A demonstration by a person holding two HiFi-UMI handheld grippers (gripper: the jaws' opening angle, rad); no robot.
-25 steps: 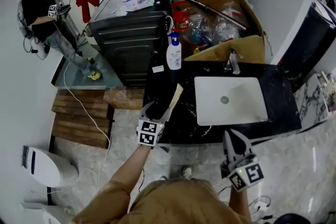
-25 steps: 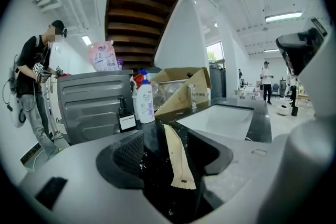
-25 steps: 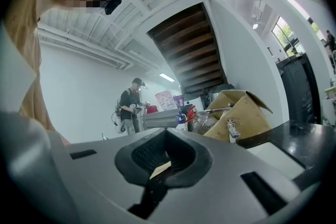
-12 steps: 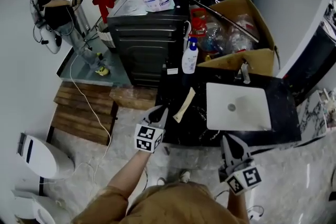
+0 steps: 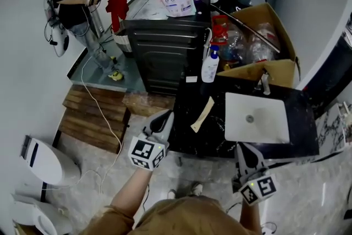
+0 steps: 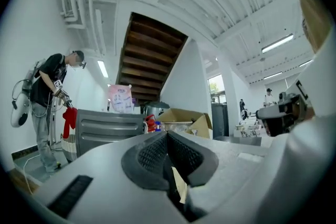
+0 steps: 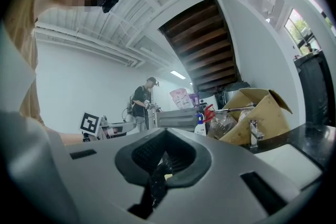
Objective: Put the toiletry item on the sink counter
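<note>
The black surface (image 5: 300, 137) holds 1 white basin (image 5: 257, 117), a faucet (image 5: 265, 83) behind it. Left of the basin lies 1 flat beige toiletry item (image 5: 202, 114); 1 pump bottle (image 5: 209, 67) stands upright at the back-left corner.

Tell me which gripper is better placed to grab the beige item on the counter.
Left, probably: the left gripper is nearer the beige item; the right gripper is in front of the sink.

The black stone-look sink counter (image 5: 220, 141) shines glossy and veined around a smooth white basin (image 5: 257, 117). The brown cardboard box (image 5: 278, 70) behind its back edge looks matt, and the slatted wooden pallet (image 5: 91, 118) looks rough.
</note>
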